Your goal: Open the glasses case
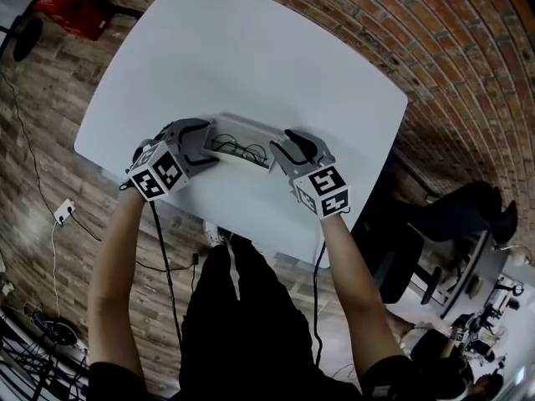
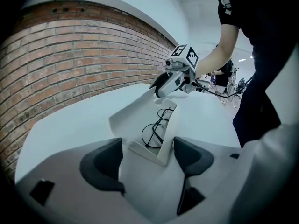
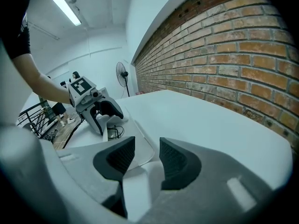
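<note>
1. On the white table point(image 1: 251, 57), toward its near edge, the glasses case point(image 1: 242, 126) lay open, its lid folded back flat away from the person.
2. Inside the tray sat a pair of thin black wire-rimmed glasses point(image 1: 238, 150).
3. At the case's left end, the left gripper point(image 1: 203, 144) had its jaws spread wide and clamped across the width of the tray. In the left gripper view the right-hand pad point(image 2: 189, 155) pressed the front wall and the other pad sat at the near corner.
4. At the case's right end, the right gripper point(image 1: 281, 150) had its jaws released, a narrow gap between the ribbed pads point(image 3: 175, 160). The rounded corner of the lid point(image 3: 142, 148) reached into that gap, and neither pad pinched it.
5. Each gripper carried a cube point(image 1: 157, 172) faced with black-and-white square markers, which were coded patterns, not words.
6. Off the table's far left corner, a red box point(image 1: 71, 7) stood on the brick-patterned floor. The pale marks on it were too small to read.
7. Right of the table stood a black office chair point(image 1: 468, 211).
</note>
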A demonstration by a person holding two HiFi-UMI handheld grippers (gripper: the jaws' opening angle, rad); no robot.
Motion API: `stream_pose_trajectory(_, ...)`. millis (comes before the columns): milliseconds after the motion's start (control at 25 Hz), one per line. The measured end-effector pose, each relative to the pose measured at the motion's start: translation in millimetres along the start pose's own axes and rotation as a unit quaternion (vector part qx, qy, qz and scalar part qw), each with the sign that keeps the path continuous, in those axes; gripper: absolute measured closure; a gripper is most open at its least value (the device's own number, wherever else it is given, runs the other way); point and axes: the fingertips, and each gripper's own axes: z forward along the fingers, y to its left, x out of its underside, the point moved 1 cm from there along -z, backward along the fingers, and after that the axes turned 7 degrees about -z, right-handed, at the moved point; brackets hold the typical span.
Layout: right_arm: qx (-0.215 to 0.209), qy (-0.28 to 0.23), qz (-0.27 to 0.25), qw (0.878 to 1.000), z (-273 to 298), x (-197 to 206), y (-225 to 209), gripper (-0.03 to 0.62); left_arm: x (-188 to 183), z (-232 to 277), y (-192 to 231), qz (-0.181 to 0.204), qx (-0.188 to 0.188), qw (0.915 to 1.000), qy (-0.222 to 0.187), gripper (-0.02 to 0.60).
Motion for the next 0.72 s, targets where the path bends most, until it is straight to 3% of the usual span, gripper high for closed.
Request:
stream_pose_trajectory(320,0.026,0.001,-0.006,1.000,-30.5,3.3,3.4,0.427,6.1,-9.5,-3.9,-0.040,-0.011,0.9991,-0.003,0.250)
stream_pose_trajectory(560,0.044,-0.016,0.014,0.999,-57.3,-1.5,9.2,0.428,-1.7,-29.5,-13.2,-0.095,-0.026,0.9938,-0.051,0.250)
stream_pose_trajectory(720,0.048,-0.031,0.026,0.998,-70.2,-9.0,24.9,0.428,-3.7,-39.4,-20.3,-0.103,-0.043,0.9925,-0.049,0.252)
